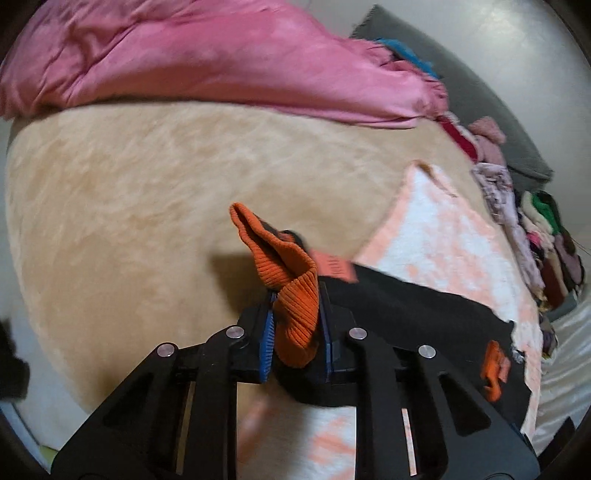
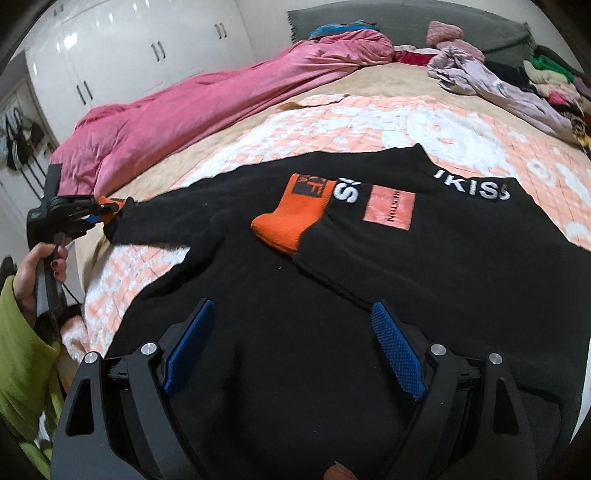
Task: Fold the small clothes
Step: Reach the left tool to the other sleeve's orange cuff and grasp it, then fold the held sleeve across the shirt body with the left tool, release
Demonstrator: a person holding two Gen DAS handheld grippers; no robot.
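A black sweater (image 2: 443, 277) with white lettering and a pink patch lies spread on a peach-and-white blanket (image 2: 369, 122). One sleeve is folded across its chest, and that sleeve's orange cuff (image 2: 288, 225) rests on the body. At the left edge the other sleeve stretches out to my left gripper (image 2: 96, 213), which is shut on this sleeve's ribbed orange cuff (image 1: 295, 314). In the left wrist view the cuff is bunched between the blue pads (image 1: 269, 325) of the left gripper (image 1: 296, 295). My right gripper (image 2: 292, 308) hovers open over the sweater's lower part, nothing between its fingers.
A pink duvet (image 2: 184, 110) lies along the bed's far left, on a beige sheet (image 1: 129, 206). Loose clothes (image 2: 517, 85) are piled at the back right by a grey pillow (image 2: 406, 18). White wardrobe doors (image 2: 147, 48) stand behind. A hand in a green sleeve (image 2: 22, 314) holds the left gripper.
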